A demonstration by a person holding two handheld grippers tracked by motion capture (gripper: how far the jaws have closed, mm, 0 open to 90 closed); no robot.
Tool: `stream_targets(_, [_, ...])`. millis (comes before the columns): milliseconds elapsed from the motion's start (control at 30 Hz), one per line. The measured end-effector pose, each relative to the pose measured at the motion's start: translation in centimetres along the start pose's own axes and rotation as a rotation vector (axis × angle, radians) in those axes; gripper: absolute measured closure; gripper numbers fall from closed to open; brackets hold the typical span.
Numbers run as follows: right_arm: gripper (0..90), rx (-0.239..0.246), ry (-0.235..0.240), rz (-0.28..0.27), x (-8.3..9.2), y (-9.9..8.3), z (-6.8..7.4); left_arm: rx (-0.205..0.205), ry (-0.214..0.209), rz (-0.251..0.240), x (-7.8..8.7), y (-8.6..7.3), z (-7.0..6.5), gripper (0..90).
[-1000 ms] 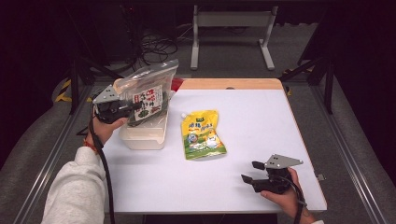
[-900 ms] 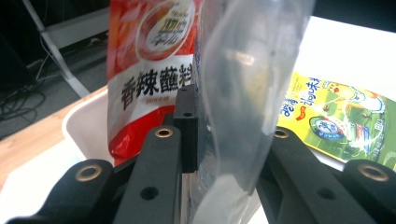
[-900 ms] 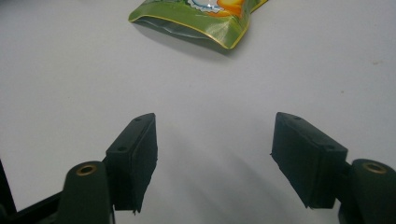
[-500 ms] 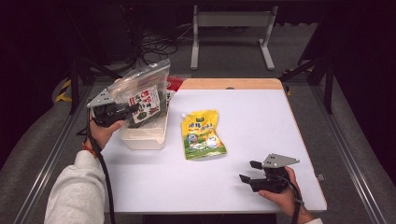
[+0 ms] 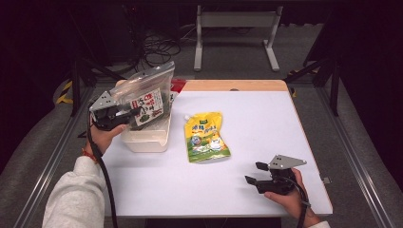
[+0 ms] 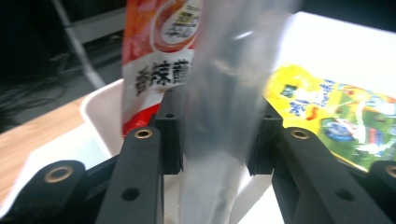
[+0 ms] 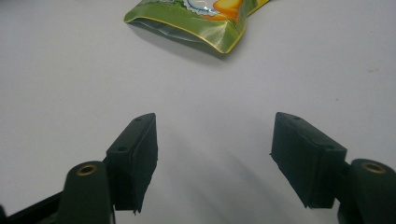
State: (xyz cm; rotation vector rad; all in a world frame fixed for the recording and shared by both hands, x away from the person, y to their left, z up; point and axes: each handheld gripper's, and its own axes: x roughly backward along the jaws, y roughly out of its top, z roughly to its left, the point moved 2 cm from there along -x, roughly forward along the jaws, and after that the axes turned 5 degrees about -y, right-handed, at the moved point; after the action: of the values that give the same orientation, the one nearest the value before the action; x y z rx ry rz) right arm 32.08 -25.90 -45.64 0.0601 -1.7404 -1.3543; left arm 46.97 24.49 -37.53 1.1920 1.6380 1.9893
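A clear zip bag [image 5: 147, 92] with a red-and-white snack packet inside stands tilted over a white bin [image 5: 142, 137] at the table's left. My left gripper [image 5: 135, 111] is at the bag's lower edge. In the left gripper view the blurred clear bag [image 6: 219, 93] hangs between the two jaws of the left gripper [image 6: 215, 135], which have just been opening. The pads no longer pinch it. A red packet [image 6: 154, 60] shows behind it. My right gripper [image 5: 253, 173] rests near the front right, open and empty [image 7: 215, 149]. A yellow-green pouch [image 5: 205, 137] lies flat mid-table.
The white bin's rim [image 6: 100, 102] is just beyond the left jaws, with the pouch [image 6: 327, 112] to its right. The pouch's bottom edge [image 7: 201, 18] lies ahead of the right gripper, with bare white table between them. A wooden strip [image 5: 233, 85] runs along the far edge.
The clear bag and the left gripper have shifted slightly to the left over the bin. The right gripper has stayed where it was.
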Motion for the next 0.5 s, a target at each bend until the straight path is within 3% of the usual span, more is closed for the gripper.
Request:
stream_targets(267, [32.0,0.003,-0.007,0.002,0.0,0.1,-0.1,-0.015,0.035,-0.024,1.3,0.3,-0.5,58.7])
stream_targets(333, [32.1,0.000,-0.007,-0.001,0.0,0.2,-0.2,-0.012,0.050,-0.034,1.7,0.3,-0.8,52.6])
stream_targets(400, [32.4,-0.001,-0.007,-0.003,0.0,0.3,-0.3,-0.026,0.088,-0.031,2.0,0.1,-1.3,40.3])
stream_targets(500, [32.8,-0.005,-0.005,-0.009,0.0,0.4,-0.4,-0.025,0.108,-0.048,2.8,-0.3,-2.1,35.8])
